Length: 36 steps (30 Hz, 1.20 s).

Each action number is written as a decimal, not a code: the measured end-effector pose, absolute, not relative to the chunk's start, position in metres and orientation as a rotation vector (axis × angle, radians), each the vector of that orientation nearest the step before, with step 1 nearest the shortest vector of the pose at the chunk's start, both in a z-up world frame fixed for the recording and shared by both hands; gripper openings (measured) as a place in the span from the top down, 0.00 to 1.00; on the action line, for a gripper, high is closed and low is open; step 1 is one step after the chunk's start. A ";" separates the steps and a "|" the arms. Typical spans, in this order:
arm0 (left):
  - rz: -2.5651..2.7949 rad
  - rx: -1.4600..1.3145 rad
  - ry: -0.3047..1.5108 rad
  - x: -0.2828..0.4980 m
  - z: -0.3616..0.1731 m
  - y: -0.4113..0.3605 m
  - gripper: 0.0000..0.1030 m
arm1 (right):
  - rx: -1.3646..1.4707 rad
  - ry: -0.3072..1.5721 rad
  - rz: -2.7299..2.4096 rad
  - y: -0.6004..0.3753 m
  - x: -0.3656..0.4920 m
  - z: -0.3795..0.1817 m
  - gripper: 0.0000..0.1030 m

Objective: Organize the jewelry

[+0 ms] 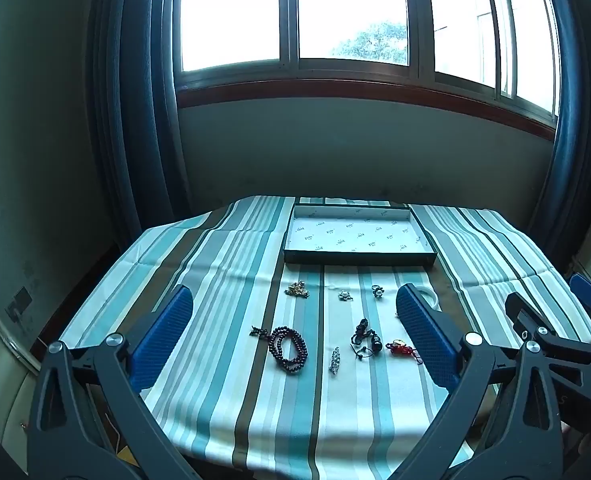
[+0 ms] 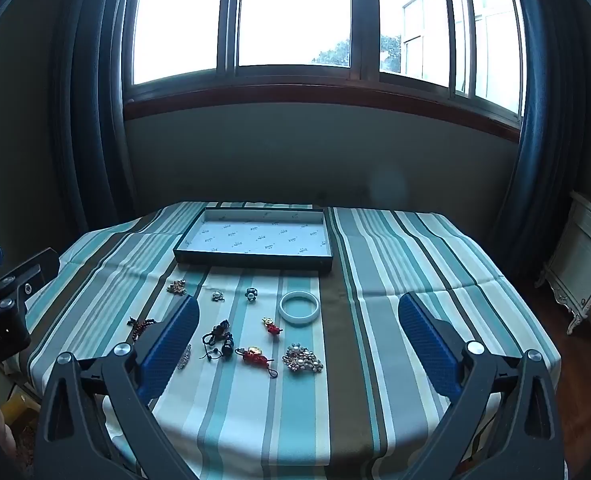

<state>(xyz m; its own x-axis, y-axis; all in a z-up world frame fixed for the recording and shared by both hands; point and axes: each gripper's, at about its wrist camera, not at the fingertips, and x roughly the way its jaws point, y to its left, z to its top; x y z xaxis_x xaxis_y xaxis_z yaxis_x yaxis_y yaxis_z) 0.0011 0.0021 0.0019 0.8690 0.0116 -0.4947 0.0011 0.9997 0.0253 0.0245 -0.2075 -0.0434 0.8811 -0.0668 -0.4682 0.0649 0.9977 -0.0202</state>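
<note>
Jewelry lies scattered on a striped tablecloth [image 1: 215,264] in front of a shallow dark tray [image 1: 359,258] [image 2: 251,262] with a white lining and nothing in it. I see a dark bead bracelet [image 1: 288,348], a gold brooch [image 1: 297,289], a silver clip [image 1: 334,361], a black cord with a bead [image 2: 217,342], a red knot charm [image 2: 255,356], a white bangle [image 2: 298,307] and a pearl brooch [image 2: 302,361]. My left gripper [image 1: 294,296] and right gripper [image 2: 298,302] hover open above the near side of the table, holding nothing.
Two small pearl pieces [image 1: 345,295] [image 1: 377,291] lie just before the tray. A wall with a wide window and dark curtains stands behind the table. A white cabinet [image 2: 587,256] is at the right. The cloth's near part is bare.
</note>
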 end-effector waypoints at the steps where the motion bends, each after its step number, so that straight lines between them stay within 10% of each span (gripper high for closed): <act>1: 0.007 0.026 0.516 0.001 0.002 0.002 0.02 | -0.004 0.487 -0.069 -0.208 0.025 -0.044 0.04; 36: 0.009 0.028 0.508 0.000 0.007 0.002 0.02 | -0.021 0.485 -0.071 -0.205 0.022 -0.035 0.04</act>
<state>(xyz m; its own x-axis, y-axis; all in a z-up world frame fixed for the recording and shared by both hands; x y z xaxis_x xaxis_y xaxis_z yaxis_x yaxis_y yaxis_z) -0.0004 0.0021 0.0065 0.8735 0.0153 -0.4865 -0.0016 0.9996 0.0286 0.0221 -0.2050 -0.0353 0.8823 -0.0734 -0.4649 0.0633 0.9973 -0.0374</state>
